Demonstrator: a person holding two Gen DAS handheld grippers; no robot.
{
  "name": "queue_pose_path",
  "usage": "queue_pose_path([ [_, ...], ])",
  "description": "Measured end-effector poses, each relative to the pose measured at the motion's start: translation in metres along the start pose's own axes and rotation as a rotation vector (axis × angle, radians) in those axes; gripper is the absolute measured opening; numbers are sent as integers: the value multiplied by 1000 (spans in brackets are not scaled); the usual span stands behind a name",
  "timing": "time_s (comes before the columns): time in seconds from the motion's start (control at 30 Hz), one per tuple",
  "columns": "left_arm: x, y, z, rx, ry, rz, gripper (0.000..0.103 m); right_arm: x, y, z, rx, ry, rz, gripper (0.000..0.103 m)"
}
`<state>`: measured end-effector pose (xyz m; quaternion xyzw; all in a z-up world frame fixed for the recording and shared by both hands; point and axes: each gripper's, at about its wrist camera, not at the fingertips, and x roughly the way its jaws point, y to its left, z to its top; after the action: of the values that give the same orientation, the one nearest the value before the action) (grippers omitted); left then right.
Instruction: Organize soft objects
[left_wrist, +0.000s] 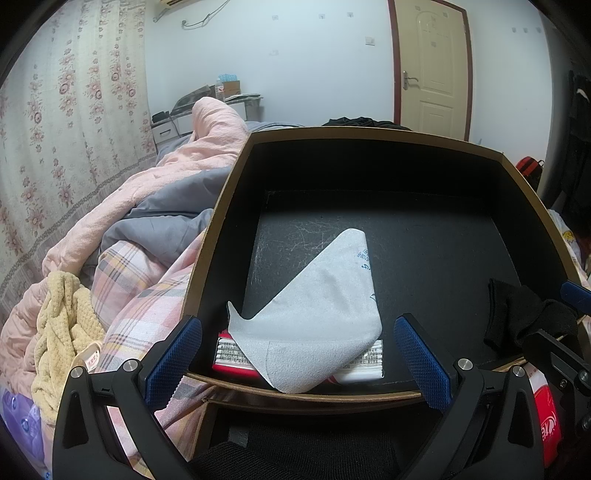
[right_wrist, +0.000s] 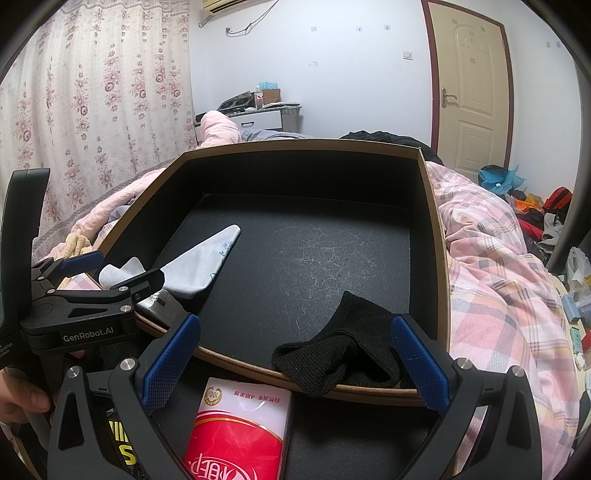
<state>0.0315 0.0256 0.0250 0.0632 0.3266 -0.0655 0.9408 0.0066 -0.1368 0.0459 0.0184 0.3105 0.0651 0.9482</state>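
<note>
Two grippers hover open and empty: right gripper (right_wrist: 295, 354) is nearer the black sock (right_wrist: 347, 347), draped across the box's (right_wrist: 439, 258) near rim directly between its fingers; left gripper (left_wrist: 297, 358) faces the grey cloth (left_wrist: 317, 314).

Floral curtain (right_wrist: 92, 122) along the left wall. Cream panelled door (right_wrist: 471, 88) with a metal handle, far right. White drawer unit (right_wrist: 258, 120) against the back wall, carrying a cardboard box (right_wrist: 271, 95) and a bottle (right_wrist: 258, 96). Air conditioner (right_wrist: 221, 4) near the ceiling. Blue plastic bag (right_wrist: 498, 179) on the floor.
</note>
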Motion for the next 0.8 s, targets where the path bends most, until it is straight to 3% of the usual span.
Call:
queue_pose_path([
  [0.63, 0, 0, 0, -1, 0, -1, 103, 0, 0, 1, -3, 3, 5, 102],
  [0.8, -1, 0, 0, 1, 1, -2, 103, 2, -3, 8, 6, 63, 28, 102],
])
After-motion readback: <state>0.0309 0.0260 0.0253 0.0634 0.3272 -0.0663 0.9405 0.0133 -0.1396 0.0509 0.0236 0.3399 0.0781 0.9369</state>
